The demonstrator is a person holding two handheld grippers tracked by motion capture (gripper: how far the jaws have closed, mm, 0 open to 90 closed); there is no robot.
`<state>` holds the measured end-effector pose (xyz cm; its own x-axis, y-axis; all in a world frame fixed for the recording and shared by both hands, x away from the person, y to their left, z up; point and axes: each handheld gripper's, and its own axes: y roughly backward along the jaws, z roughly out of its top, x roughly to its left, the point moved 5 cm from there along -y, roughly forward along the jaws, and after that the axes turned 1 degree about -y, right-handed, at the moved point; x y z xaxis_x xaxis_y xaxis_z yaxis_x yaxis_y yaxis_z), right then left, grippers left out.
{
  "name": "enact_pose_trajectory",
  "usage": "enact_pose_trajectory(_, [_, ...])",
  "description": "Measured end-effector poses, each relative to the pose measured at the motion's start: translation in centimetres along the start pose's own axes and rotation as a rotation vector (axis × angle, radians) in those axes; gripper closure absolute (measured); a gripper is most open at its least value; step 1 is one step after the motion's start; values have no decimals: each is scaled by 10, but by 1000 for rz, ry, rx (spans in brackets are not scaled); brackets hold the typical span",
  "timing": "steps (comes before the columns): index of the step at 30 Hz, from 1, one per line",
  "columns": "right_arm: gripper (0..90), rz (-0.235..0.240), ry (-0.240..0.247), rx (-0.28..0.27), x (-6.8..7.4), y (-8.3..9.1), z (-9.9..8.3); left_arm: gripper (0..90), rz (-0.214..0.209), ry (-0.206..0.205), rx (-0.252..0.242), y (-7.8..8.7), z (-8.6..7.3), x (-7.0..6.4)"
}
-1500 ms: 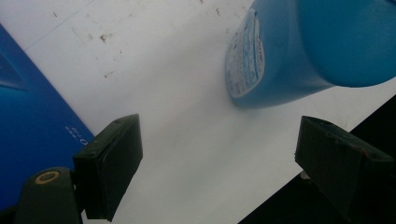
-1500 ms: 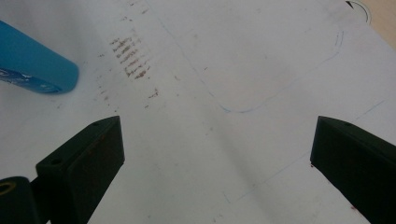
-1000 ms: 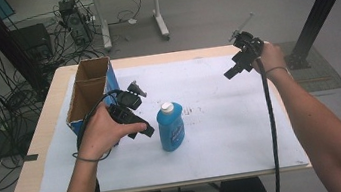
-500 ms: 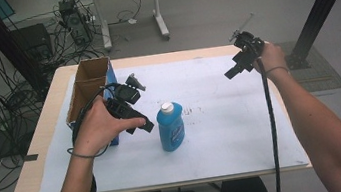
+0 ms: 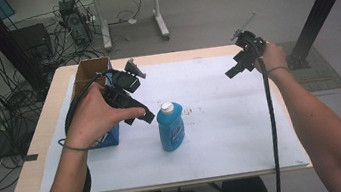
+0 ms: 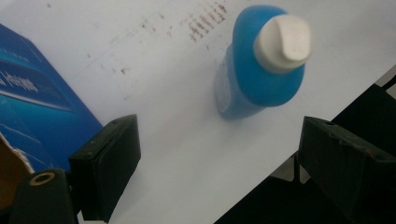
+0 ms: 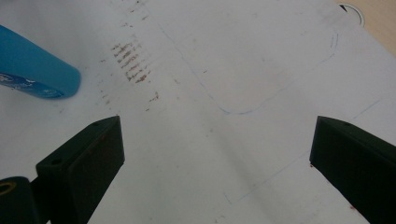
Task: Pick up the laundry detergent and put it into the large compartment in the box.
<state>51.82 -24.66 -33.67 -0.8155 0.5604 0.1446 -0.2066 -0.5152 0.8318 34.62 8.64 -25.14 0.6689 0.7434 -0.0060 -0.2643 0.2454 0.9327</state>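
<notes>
Blue bottle [image 5: 170,126], one only, stands upright near the middle of the white sheet [image 5: 221,114]; it has a white cap and a pale label on its side. I hold my left gripper [image 5: 140,111] just left of the bottle, jaws spread wide and apart from it, gripping nothing. My right gripper [image 5: 233,71] hangs well to the right of the bottle and farther back, jaws also parted and empty. One cardboard box [image 5: 92,71] with a blue side stands left of the bottle. The right gripper view gives me brown smudges [image 7: 133,60] and a faint pen outline [image 7: 280,88] beside the bottle's base; the left gripper view gives me the cap [image 6: 285,42] from above.
</notes>
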Motion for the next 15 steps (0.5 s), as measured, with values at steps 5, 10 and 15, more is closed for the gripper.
enact_pose_trajectory(5, [29, -1, -1, -2, 0, 1, 0, 138, 11, -18, -15, 14, 8, -4])
enact_pose_trajectory(10, [29, -3, -4, -7, 0, 2, -1, 139, 10, -36, -19, 23, 14, -10])
enact_pose_trajectory(15, [29, -4, -5, -11, 0, 4, -1, 139, -1, -48, -33, 30, 21, -17])
